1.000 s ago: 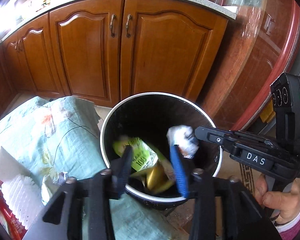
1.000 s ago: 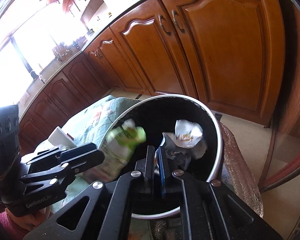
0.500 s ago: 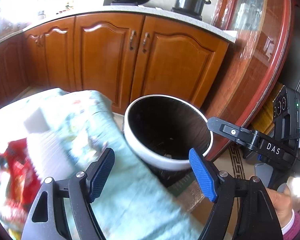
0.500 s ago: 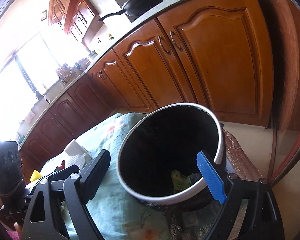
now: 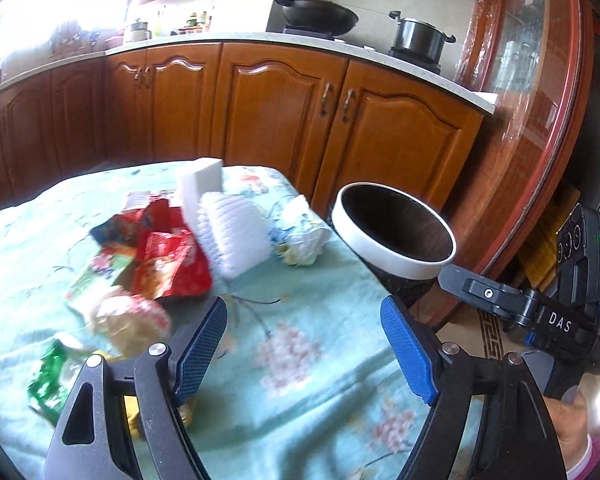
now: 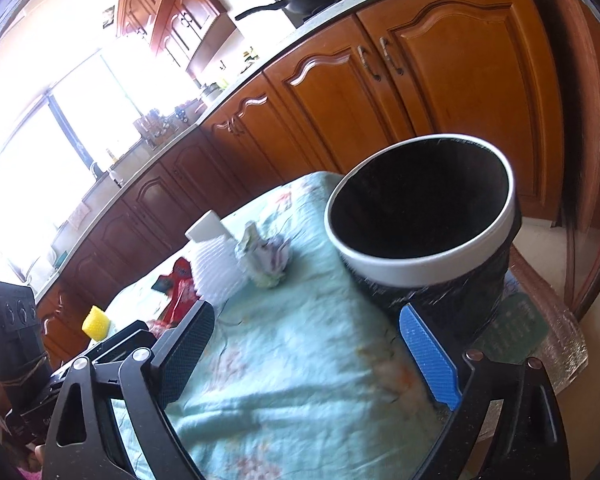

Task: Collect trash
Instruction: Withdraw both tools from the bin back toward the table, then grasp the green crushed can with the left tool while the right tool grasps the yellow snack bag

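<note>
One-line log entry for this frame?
left hand-held gripper: open, empty | right hand-held gripper: open, empty | bin: beside table | crumpled paper: on cloth

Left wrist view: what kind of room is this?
Almost certainly a home kitchen: wooden base cabinets under a countertop, with a black frying pan and a lidded pot on the stove. The trash bin stands beside a cloth-covered table.
</note>
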Demonstrator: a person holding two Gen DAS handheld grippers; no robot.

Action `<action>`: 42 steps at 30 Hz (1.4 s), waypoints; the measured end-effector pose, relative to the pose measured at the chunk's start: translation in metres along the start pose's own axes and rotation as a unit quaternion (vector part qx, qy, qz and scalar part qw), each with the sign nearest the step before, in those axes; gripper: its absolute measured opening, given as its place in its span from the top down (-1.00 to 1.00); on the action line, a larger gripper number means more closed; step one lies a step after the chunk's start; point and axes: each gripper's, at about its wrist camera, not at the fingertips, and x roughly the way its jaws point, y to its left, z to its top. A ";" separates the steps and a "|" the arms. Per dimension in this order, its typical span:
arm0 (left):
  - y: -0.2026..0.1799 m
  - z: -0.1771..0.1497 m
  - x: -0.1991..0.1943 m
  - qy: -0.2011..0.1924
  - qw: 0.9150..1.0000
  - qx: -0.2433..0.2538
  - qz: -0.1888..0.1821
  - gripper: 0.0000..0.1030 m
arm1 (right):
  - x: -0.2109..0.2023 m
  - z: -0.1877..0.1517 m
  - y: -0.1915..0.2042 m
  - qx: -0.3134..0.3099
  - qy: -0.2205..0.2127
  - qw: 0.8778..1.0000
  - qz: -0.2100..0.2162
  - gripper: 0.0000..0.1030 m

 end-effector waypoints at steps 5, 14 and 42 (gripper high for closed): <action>0.021 -0.016 -0.035 -0.007 1.000 -0.015 0.013 -0.53 | 0.003 -0.015 0.023 -0.010 0.013 1.000 0.015 -0.85; 0.053 -0.035 -0.086 -0.020 0.998 -0.050 0.044 -0.53 | 0.012 -0.049 0.073 -0.058 0.039 0.997 0.046 -0.85; 0.166 -0.043 -0.089 0.065 0.981 -0.174 0.053 -0.53 | 0.090 -0.092 0.147 -0.137 0.144 0.977 0.076 -0.04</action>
